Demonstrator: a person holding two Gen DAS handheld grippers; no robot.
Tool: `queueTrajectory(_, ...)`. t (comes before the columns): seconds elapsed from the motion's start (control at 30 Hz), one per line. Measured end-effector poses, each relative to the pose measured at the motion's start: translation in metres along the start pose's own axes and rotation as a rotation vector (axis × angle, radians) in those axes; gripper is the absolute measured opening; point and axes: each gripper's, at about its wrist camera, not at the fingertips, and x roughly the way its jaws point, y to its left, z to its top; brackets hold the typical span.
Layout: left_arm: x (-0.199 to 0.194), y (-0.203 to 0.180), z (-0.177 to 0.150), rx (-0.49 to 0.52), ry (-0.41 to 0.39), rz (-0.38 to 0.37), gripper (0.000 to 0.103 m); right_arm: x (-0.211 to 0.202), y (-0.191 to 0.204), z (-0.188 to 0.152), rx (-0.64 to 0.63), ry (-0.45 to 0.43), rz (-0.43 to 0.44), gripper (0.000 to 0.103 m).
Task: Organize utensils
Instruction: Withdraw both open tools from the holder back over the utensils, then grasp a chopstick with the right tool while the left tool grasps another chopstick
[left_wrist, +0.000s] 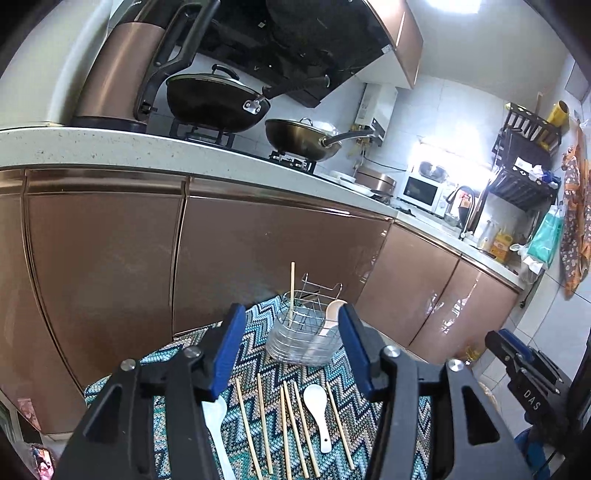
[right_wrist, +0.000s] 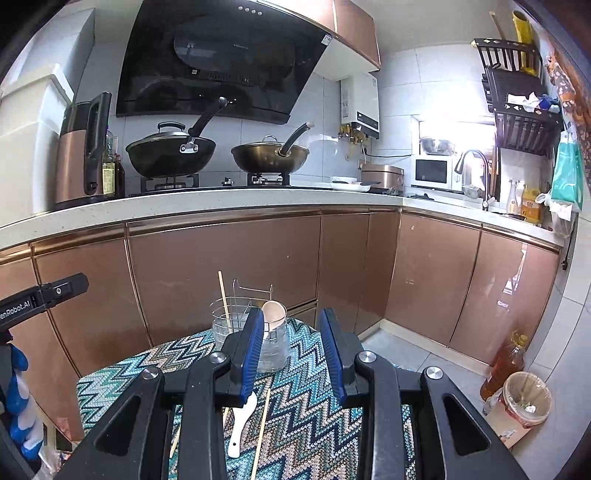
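Hovering over the table (left_wrist: 177, 354), we hold nothing; both grippers' fingers (left_wrist: 229, 347) gape. Grabbing several chopsticks (left_wrist: 284, 424) together could topple the rack (left_wrist: 303, 332).

L gripper (left_wrist: 291, 349) wide, R gripper (right_wrist: 291, 354) narrower, both seemingly empty

A home kitchen: two dark lidded woks (right_wrist: 170, 153) sit on a gas hob under a slanted black range hood (right_wrist: 218, 55); right of it, a white microwave (right_wrist: 436, 173).
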Motion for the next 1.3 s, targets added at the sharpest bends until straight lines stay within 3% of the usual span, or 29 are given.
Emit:
queueTrajectory(0.33, 0.031, 0.017, -0.004, -0.034, 0.155, -0.018, 0.050, 0.013, -0.014, -0.006, 0.022, 0.084, 0.036, 0.030)
queueTrajectory(0.53, 0.069, 0.034, -0.011, -0.063, 0.328, -0.071, 0.050, 0.047, -0.025, -0.023, 0.040, 0.239, 0.096, 0.030)
queueTrajectory(0.83, 0.139, 0.050, -0.040, -0.073, 0.602, -0.095, 0.049, 0.115, -0.034, -0.057, 0.119, 0.481, 0.271, 0.030)
queueTrajectory(0.97, 0.177, 0.047, -0.066, -0.081, 0.728, -0.105, 0.038, 0.150, -0.028, -0.069, 0.124, 0.566, 0.319, 0.024)
queueTrajectory(1.17, 0.224, 0.034, -0.089, -0.074, 0.844, -0.099, 0.033, 0.191, -0.022, -0.085, 0.128, 0.662, 0.357, 0.016)
queueTrajectory(1.3, 0.248, 0.025, -0.104, -0.061, 0.917, -0.105, 0.024, 0.210, -0.022, -0.094, 0.119, 0.702, 0.369, 0.015)
